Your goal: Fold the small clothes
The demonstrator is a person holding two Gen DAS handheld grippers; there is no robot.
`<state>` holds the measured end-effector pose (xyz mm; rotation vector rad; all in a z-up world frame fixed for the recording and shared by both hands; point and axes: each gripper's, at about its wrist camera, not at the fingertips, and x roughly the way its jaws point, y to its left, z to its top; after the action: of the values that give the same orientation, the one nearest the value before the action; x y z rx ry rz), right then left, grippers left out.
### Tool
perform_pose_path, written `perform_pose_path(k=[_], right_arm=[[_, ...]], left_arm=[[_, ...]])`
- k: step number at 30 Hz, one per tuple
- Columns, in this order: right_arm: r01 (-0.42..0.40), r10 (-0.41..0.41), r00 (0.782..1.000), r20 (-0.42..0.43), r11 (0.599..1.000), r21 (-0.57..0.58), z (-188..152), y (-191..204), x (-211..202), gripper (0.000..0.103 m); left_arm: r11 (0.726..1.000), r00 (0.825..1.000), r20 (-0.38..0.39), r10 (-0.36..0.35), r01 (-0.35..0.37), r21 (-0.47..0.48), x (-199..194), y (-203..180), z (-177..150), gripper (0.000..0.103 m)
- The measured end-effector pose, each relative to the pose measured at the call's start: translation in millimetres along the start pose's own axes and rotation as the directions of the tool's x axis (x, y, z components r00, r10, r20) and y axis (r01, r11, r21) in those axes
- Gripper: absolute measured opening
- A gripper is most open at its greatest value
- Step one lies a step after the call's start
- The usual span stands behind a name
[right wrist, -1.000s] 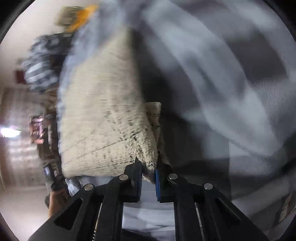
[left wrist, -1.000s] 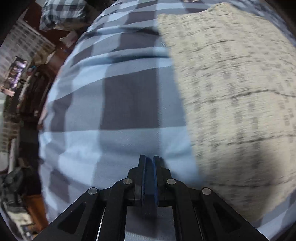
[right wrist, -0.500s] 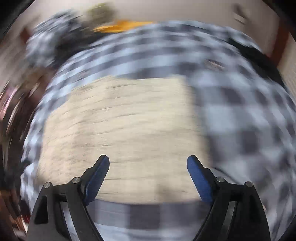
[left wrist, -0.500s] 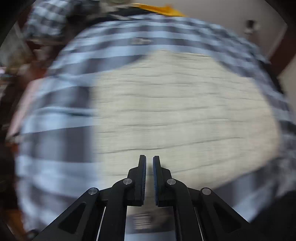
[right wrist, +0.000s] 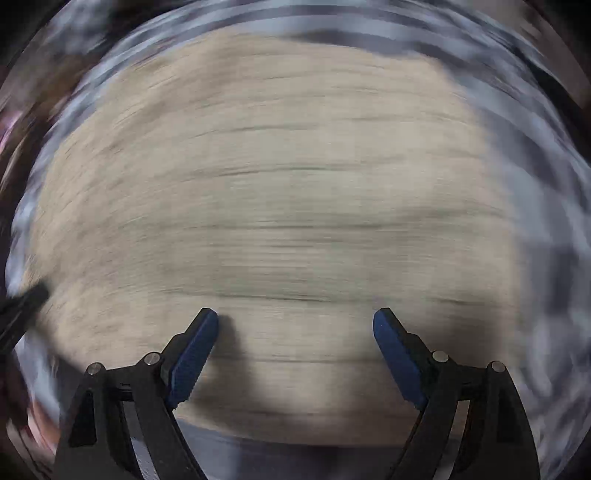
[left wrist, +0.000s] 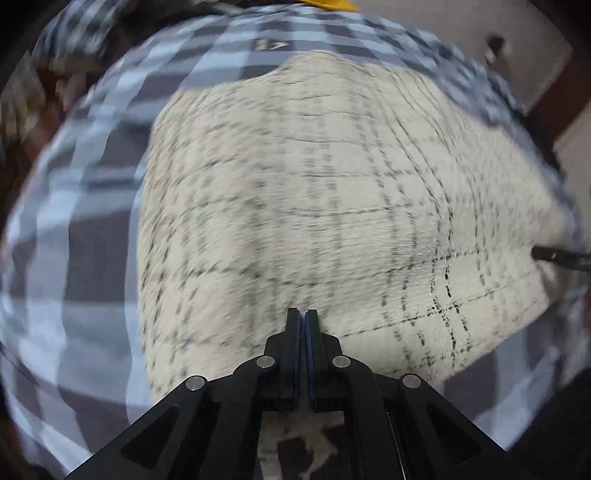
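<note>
A cream knitted garment with thin dark check lines (left wrist: 314,206) lies flat on a blue and grey checked cover (left wrist: 74,229). My left gripper (left wrist: 303,314) hovers over the garment's near edge with its blue pads pressed together and nothing between them. In the right wrist view the same garment (right wrist: 277,184) fills the frame, blurred by motion. My right gripper (right wrist: 295,325) is wide open and empty above its near part. A dark gripper tip pokes in at the right edge of the left wrist view (left wrist: 557,256) and at the left edge of the right wrist view (right wrist: 22,306).
The checked cover (right wrist: 535,221) surrounds the garment on all sides. An orange item (left wrist: 328,3) and a dark checked bundle (left wrist: 77,26) sit at the far edge. A pale wall with a brown frame (left wrist: 554,96) stands at the back right.
My right gripper let go of the garment's edge, opened wide and swung over the garment. My left gripper moved from the cover to the garment's near edge, opening slightly and shutting again.
</note>
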<state>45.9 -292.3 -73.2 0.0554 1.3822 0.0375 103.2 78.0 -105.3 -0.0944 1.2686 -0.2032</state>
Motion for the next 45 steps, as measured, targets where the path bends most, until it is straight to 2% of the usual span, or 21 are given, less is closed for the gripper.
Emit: perform_pose_path(k=[3,4,5,7,10,14,18,20,22,24,27,29,30,31,32,33,34,36,40,42,45], right_arm=[[0.093,-0.093,0.996,-0.012,0.979,0.181,-9,-57,-13,0.083],[0.223,-0.222,0.975,-0.032,0.949,0.222,-13,-72,-18,0.084],[0.332,-0.333,0.942,-0.040,0.907,0.258,-16,-85,-26,0.084],[0.293,-0.321,0.947,0.031,0.896,0.335,-24,-100,-47,0.084],[0.090,-0.179,0.962,0.204,0.920,0.381,-22,-81,-71,0.084],[-0.036,-0.011,0.938,0.347,0.991,0.129,15,19,-59,0.084],[-0.077,0.134,0.947,0.293,0.977,-0.201,38,89,-23,0.084],[-0.119,0.182,0.959,0.217,0.954,-0.277,48,106,7,0.084],[-0.113,0.157,0.980,0.121,0.943,-0.312,50,112,38,0.084],[-0.123,0.177,0.977,0.122,0.924,-0.362,49,98,36,0.084],[0.063,-0.020,0.991,0.129,0.939,-0.338,59,58,26,0.084],[0.170,-0.140,0.982,0.126,0.947,-0.273,67,12,23,0.087],[0.212,-0.192,0.975,0.112,0.955,-0.207,71,-10,21,0.103],[0.228,-0.219,0.972,0.089,0.967,-0.111,74,-35,19,0.102],[0.181,-0.182,0.981,0.069,0.983,0.024,75,-63,13,0.102],[0.110,-0.119,0.991,0.054,0.983,0.146,74,-83,8,0.102],[0.098,-0.112,0.993,0.046,0.967,0.235,72,-94,3,0.102],[0.142,-0.171,0.982,0.084,0.950,0.279,75,-89,-14,0.102],[0.195,-0.250,0.913,0.322,0.962,0.192,94,-27,-55,0.102],[0.092,-0.125,0.909,0.397,0.991,0.101,103,11,-54,0.102],[-0.109,0.135,0.934,0.331,0.990,-0.094,117,65,-25,0.102]], left_arm=[[0.995,0.999,-0.005,0.037,-0.038,-0.089,-15,29,-5,0.005],[0.988,0.994,-0.009,0.110,-0.111,-0.111,-22,35,-7,0.005],[0.946,0.955,-0.025,0.294,-0.295,-0.132,-31,42,-11,0.005],[0.863,0.872,0.015,0.490,-0.482,-0.151,-48,52,-11,0.005],[0.929,0.925,0.153,0.348,-0.318,-0.190,-71,45,3,0.005],[0.989,0.935,0.324,0.146,-0.140,-0.041,-61,-31,36,0.005],[0.996,0.981,0.196,-0.011,-0.006,0.086,-1,-67,79,0.005],[0.998,0.997,0.069,0.028,-0.032,0.058,46,-68,89,0.005],[0.999,0.994,0.104,0.028,-0.031,0.027,60,-54,86,0.005],[0.998,0.990,0.127,0.067,-0.068,-0.001,58,-38,84,0.005],[0.984,0.976,0.126,0.177,-0.179,0.005,48,-12,84,0.005],[0.971,0.965,0.113,0.239,-0.237,-0.023,47,7,88,0.005],[0.964,0.959,0.107,0.264,-0.260,-0.052,46,16,89,0.005],[0.923,0.921,0.083,0.381,-0.373,-0.094,43,22,87,0.005],[0.784,0.788,0.018,0.615,-0.609,-0.123,44,36,90,0.005],[0.705,0.712,-0.003,0.702,-0.696,-0.141,41,44,88,0.005],[0.695,0.704,0.014,0.710,-0.698,-0.174,34,50,89,0.005],[0.807,0.816,0.106,0.568,-0.526,-0.269,15,54,96,0.005],[0.913,0.902,0.204,0.379,-0.329,-0.243,19,12,124,0.005],[0.970,0.951,0.204,0.231,-0.208,-0.126,39,-17,135,0.005],[0.998,0.988,0.150,0.043,-0.048,0.031,71,-57,144,0.005]])
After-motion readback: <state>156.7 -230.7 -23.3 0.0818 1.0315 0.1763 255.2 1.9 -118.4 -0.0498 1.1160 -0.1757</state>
